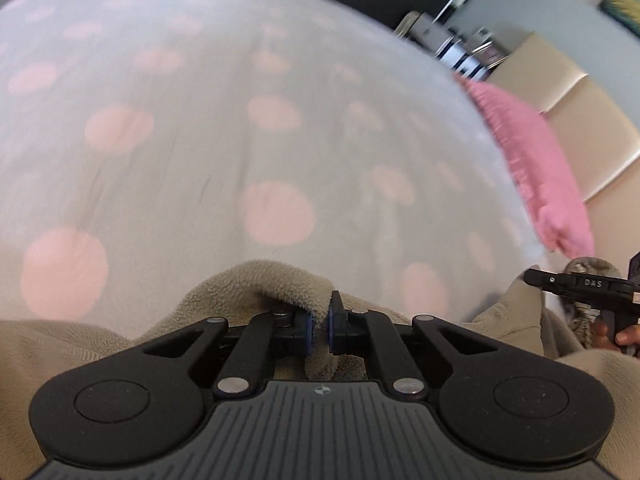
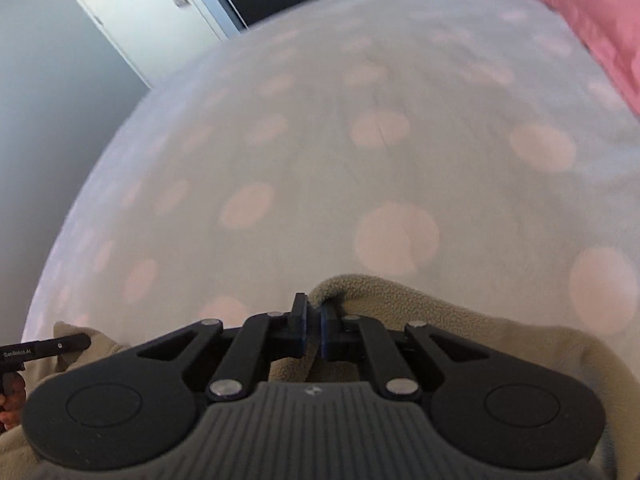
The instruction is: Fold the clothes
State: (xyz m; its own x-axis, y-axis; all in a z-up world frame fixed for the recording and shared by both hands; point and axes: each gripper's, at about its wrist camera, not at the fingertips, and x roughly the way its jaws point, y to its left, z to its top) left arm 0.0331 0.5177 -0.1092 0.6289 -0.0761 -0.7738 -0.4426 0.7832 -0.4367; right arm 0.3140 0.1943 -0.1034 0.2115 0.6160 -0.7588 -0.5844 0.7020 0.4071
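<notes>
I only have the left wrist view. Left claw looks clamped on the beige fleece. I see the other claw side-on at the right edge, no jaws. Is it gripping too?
Observer: Yes. The right claw is shut on a fold of the beige fleece, pinched between its pads.
Operator: Anything on that side I miss beyond the bed?
Observer: A white door with a lever handle stands off the far left corner of the polka-dot bedsheet.
Operator: Pink blanket near the right claw?
Observer: No. In the right wrist view the pink blanket lies in the far right corner, apart from the fleece.
Operator: Left claw visible from there?
Observer: Only side-on at the left edge, left claw, against fleece.
</notes>
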